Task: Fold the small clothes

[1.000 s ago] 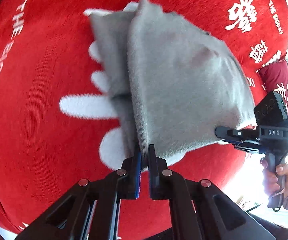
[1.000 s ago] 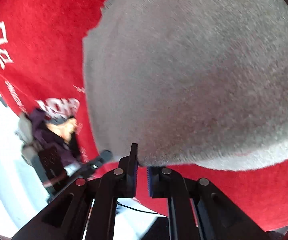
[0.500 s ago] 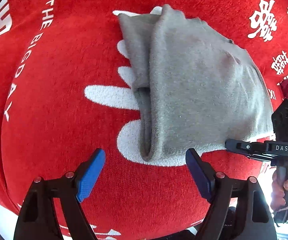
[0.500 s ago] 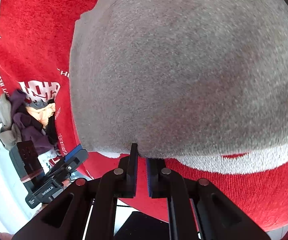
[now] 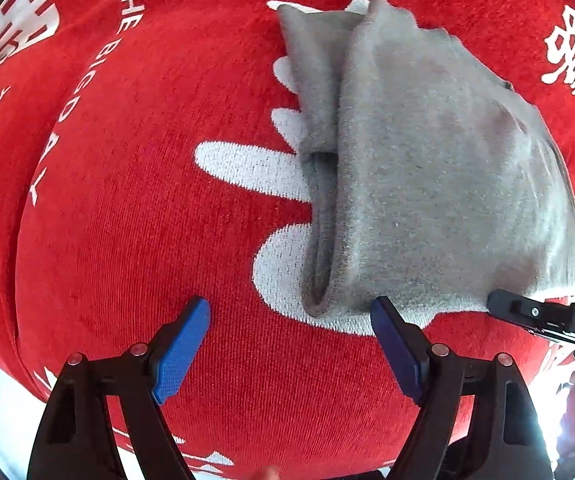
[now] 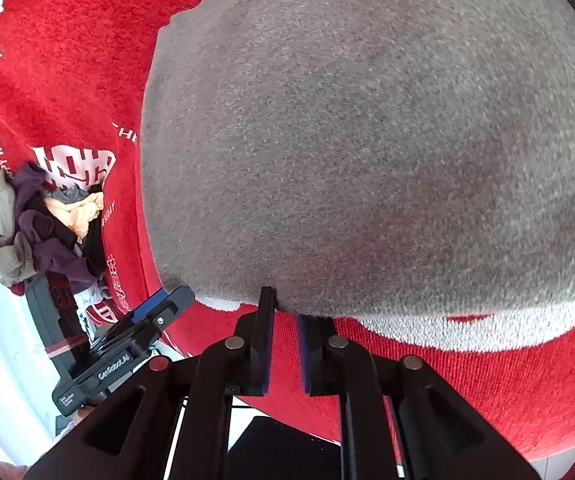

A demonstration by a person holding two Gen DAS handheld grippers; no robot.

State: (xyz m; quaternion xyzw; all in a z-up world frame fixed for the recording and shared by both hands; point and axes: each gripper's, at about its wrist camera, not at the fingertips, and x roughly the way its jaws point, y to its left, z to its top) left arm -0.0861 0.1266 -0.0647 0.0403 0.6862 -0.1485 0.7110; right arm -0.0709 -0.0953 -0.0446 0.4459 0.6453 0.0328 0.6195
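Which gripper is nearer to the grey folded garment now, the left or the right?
Right. The right gripper sits at the grey folded garment edge, its jaws opening. The left gripper hangs open just off its near corner, not touching.

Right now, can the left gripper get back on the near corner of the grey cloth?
Probably yes. The left gripper is open just short of the grey cloth on the red blanket, with nothing between.

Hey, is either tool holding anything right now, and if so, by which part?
The left tool is open and holds nothing. The right tool is opening at the near edge of the grey garment; whether it grips cannot be told.
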